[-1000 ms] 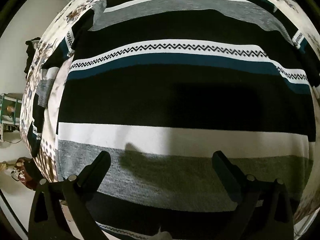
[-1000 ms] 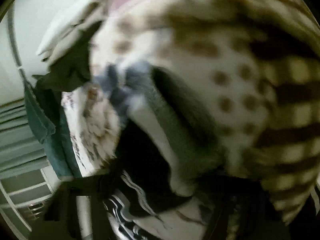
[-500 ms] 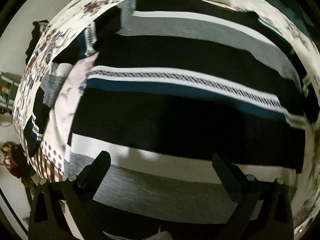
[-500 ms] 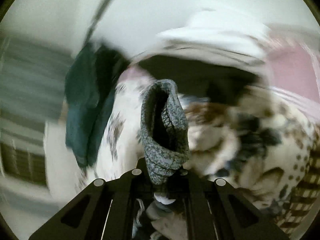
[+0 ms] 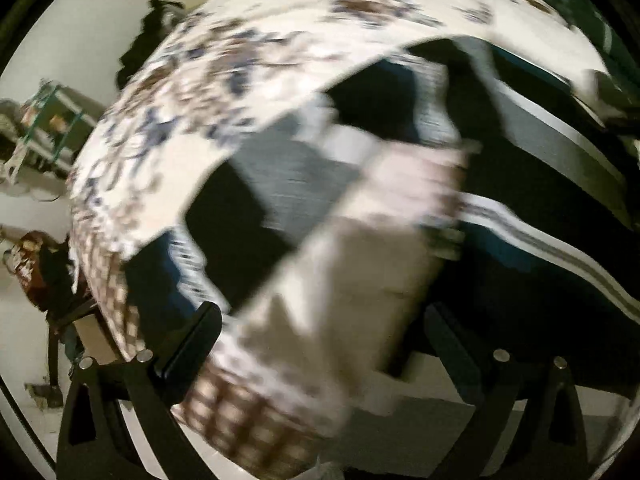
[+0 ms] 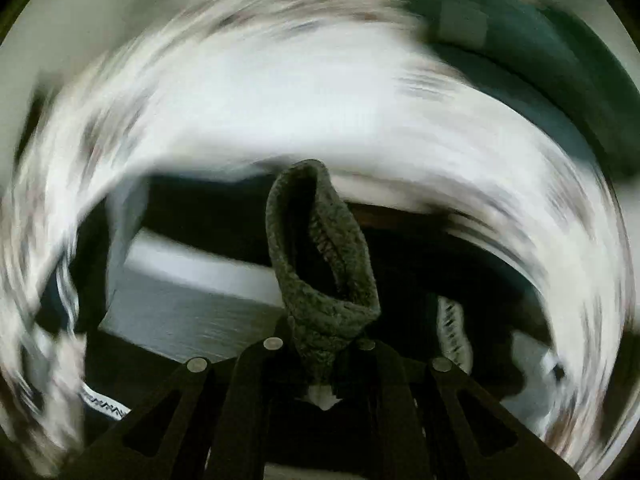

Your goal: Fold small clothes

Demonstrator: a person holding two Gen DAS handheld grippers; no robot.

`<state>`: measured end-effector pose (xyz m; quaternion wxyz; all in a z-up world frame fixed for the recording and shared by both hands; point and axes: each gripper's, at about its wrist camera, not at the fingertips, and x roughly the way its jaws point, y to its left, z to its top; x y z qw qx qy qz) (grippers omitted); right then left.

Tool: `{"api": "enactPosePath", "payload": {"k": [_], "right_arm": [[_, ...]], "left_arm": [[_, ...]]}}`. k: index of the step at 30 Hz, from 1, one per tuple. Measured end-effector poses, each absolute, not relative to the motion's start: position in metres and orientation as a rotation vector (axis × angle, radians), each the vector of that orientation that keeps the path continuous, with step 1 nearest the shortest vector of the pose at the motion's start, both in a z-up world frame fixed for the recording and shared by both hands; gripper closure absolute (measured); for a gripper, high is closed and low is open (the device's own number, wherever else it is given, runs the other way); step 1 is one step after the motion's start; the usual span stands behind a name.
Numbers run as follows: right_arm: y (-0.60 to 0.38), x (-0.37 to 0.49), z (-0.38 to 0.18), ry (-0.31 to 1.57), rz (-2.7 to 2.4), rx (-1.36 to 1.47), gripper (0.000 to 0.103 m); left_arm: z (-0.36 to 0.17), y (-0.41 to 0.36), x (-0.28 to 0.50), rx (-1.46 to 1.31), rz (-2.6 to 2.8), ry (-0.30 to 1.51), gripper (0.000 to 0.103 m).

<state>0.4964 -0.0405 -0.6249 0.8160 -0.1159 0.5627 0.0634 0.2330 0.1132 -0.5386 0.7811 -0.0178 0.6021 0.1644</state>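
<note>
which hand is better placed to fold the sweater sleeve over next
Right: its fingers are already shut on the grey knit cuff of the striped sweater. The left gripper is open and empty.

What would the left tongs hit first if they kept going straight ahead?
Most likely the pale patterned bedcover lying between the open left tongs, with the striped sweater's sleeve just beyond it. The picture is blurred, so depth is uncertain.
</note>
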Motion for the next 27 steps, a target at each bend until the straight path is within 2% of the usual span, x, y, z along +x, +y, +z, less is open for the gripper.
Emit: {"api": "enactPosePath", "payload": {"k": [2,5,8,12,14,16,17,21,25,27], "right_arm": [[0.043,0.5,-0.647,1.193,0.231,-0.406,0.097],[0.1,0.495,-0.663,1.188,0.258,-0.489,0.097],[0.109,0.49,-0.674,1.194,0.221,-0.521,0.096],[0.087,0.488,-0.663,1.26,0.251,-0.404,0.091],[0.057,0.488,-0.644,1.311,0.313,-0.168,0.078],[0.019,0.481,-0.63,1.348,0.346,0.083,0.043],[-0.004,0.474,-0.624,1.357,0.332,0.205,0.038],[-0.072,0.432,-0.623,1.406,0.241,0.461,0.036],[-0.108,0.401,-0.632,1.452,0.147,0.546,0.036],[-0.12,0.386,-0.643,1.485,0.115,0.58,0.036]], "left_arm": [[-0.542,0.139,0.228,-0.044,0.389,1.296,0.0],[-0.55,0.167,0.223,-0.066,0.421,1.306,0.0],[-0.554,0.18,0.216,-0.092,0.438,1.318,0.0],[-0.556,0.203,0.208,-0.131,0.449,1.342,0.0],[-0.552,0.215,0.205,-0.174,0.457,1.352,0.0],[-0.543,0.237,0.194,-0.238,0.472,1.35,0.0],[-0.54,0.247,0.188,-0.265,0.477,1.348,0.0],[-0.537,0.295,0.164,-0.394,0.507,1.347,0.0],[-0.562,0.342,0.137,-0.61,0.551,1.346,0.001],[-0.576,0.356,0.127,-0.715,0.562,1.322,0.005]]}}
